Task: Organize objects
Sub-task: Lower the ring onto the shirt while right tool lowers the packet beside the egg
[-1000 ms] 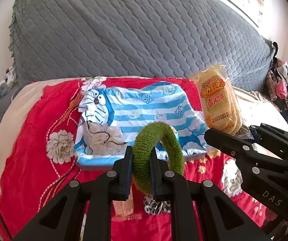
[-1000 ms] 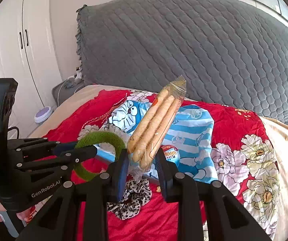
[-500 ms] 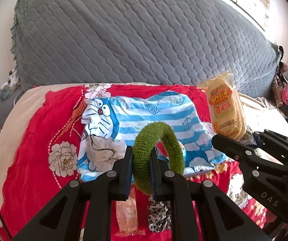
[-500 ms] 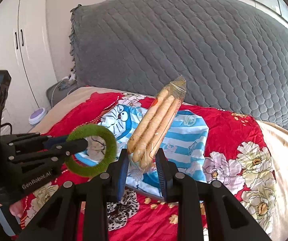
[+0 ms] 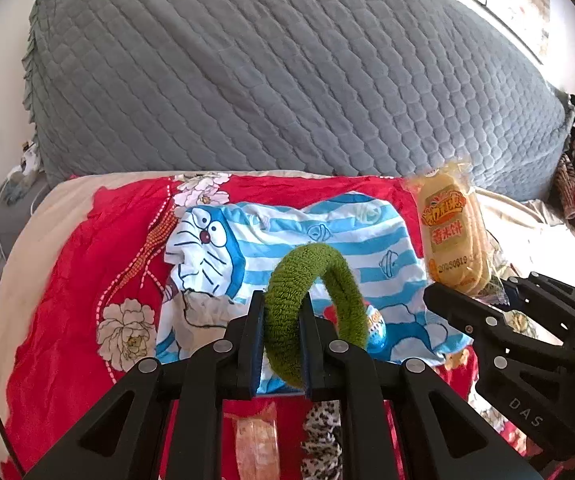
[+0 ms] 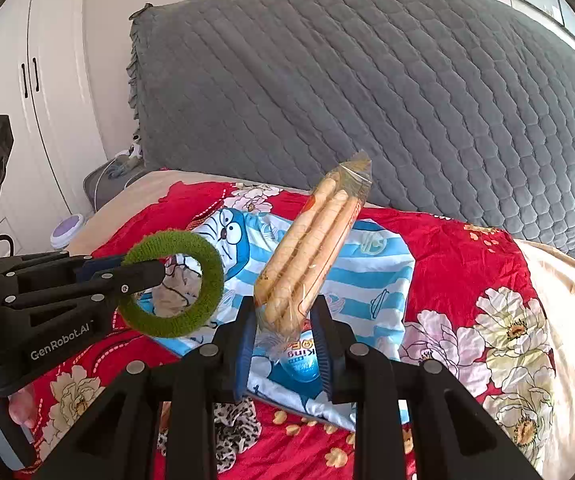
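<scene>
Two grippers: left gripper (image 5: 281, 344), right gripper (image 6: 285, 344). One green hair ring (image 5: 315, 308), one leopard scrunchie (image 6: 233, 428), one cracker packet (image 6: 311, 252), one small wrapped snack (image 5: 256, 446), one blue egg-shaped toy (image 6: 299, 362), one Doraemon shirt (image 5: 279, 236), one red floral blanket (image 5: 67, 280).

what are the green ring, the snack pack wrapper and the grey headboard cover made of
Green ring: fuzzy terry-like or knit fabric, matte, judging by its looped nap; probably a hair tie.
Snack pack wrapper: thin clear plastic film, glossy, with crinkles and the biscuit sticks showing through.
Headboard cover: soft quilted fabric, matte to slightly velvety, stitched into padded cells with a ruffled edge; exact fibre unclear.
</scene>
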The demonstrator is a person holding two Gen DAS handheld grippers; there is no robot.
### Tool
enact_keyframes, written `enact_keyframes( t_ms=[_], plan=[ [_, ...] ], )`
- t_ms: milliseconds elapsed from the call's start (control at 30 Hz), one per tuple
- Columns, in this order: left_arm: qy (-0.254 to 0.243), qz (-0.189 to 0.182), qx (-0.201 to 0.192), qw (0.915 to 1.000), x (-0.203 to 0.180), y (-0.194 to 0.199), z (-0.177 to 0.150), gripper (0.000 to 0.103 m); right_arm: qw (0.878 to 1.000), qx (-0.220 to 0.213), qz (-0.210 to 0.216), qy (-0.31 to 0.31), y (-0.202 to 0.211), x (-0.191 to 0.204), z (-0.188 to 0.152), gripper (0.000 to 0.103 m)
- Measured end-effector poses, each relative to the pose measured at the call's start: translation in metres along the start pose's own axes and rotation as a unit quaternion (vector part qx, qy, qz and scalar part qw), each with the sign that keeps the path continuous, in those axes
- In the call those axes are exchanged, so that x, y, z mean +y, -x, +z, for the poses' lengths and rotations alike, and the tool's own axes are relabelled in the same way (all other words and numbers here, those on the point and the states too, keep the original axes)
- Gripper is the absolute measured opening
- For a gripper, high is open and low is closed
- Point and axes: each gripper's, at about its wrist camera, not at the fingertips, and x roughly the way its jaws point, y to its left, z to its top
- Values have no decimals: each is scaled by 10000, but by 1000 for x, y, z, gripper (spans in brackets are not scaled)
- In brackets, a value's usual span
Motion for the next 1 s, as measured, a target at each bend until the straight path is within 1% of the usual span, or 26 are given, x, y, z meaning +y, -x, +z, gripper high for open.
enact_keyframes(
  t_ms=[133,400,533,867,1000],
  plan=[
    [229,-8,29,9997,3,-12,1,15,10000,75,-40,-25,-10,-6,1,28],
    [272,25,106,9996,-3,-31,1,15,9996,258,-110,-19,-27,-14,-2,28],
    [210,83,132,9997,-6,-39,0,15,9995,282,-144,42,-31,-14,-4,28],
    [318,181,241,9990,3,-55,-8,15,9987,460,-201,61,-47,-18,-13,28],
    [334,153,254,9990,3,-58,-10,15,9982,561,-208,68,-55,-19,-17,28]
  ],
)
